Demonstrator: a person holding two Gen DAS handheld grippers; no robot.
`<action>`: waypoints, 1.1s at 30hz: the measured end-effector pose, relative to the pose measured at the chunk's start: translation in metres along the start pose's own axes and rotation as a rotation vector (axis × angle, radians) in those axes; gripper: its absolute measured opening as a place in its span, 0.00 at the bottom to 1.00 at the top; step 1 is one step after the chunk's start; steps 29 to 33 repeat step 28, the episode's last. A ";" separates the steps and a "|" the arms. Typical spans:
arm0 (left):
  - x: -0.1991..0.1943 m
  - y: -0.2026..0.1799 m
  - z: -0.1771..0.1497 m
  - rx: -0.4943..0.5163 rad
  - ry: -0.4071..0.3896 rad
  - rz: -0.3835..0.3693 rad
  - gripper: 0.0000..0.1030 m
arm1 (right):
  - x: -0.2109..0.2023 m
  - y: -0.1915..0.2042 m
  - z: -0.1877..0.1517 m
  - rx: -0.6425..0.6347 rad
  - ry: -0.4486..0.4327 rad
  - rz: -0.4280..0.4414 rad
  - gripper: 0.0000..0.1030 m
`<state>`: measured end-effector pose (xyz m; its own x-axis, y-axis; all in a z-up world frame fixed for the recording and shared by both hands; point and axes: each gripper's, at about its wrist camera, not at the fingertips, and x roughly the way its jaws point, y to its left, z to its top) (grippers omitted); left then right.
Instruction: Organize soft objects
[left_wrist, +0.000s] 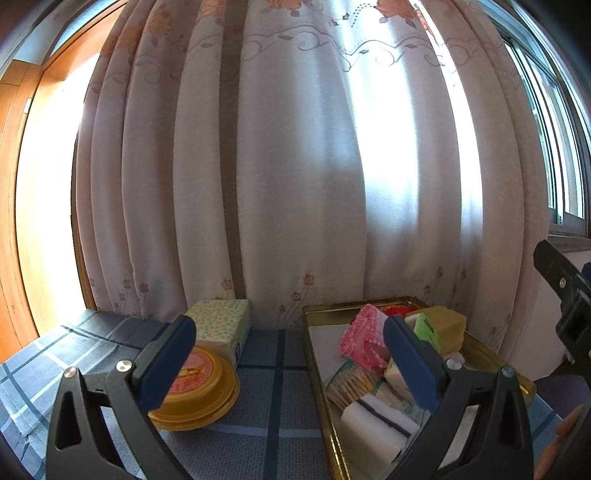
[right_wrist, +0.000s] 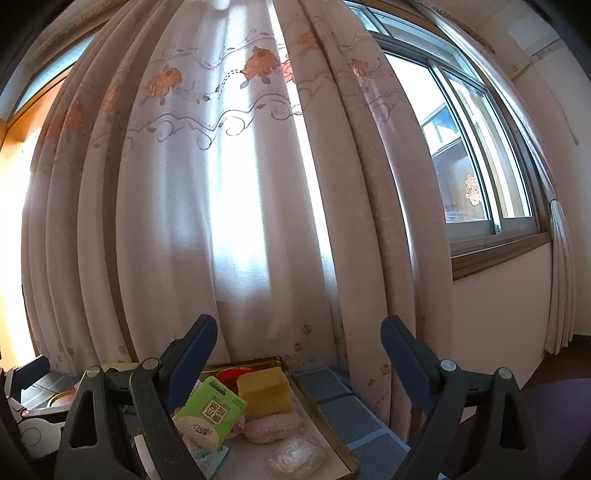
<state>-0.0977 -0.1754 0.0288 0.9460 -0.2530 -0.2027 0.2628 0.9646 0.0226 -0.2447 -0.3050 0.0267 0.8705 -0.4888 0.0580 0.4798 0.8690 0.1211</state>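
I see the floral curtain (left_wrist: 295, 166) filling the far side behind the blue checked tablecloth (left_wrist: 273, 387). On the right sits the gold tray (left_wrist: 321, 369) holding the soft items: yellow sponge (right_wrist: 264, 391), pink cloth (left_wrist: 360, 338), green packet (right_wrist: 212, 411). My left gripper (left_wrist: 290, 358) and right gripper (right_wrist: 299, 354) both hang spread wide, holding nothing.

L gripper (left_wrist: 290, 354): jaws wide apart, nothing btwn, lower centre of frame. R gripper (right_wrist: 299, 356): same, jaws spread, empty; also seen at right edge of left view.
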 end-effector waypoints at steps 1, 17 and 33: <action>0.000 -0.001 0.000 0.001 0.001 0.003 1.00 | 0.000 -0.001 0.000 0.002 -0.001 -0.001 0.89; 0.004 0.000 -0.003 -0.009 0.036 0.029 1.00 | 0.001 -0.004 0.001 0.013 0.007 -0.024 0.89; 0.007 -0.002 -0.004 -0.003 0.038 0.044 1.00 | 0.001 -0.007 0.000 0.021 0.006 -0.039 0.89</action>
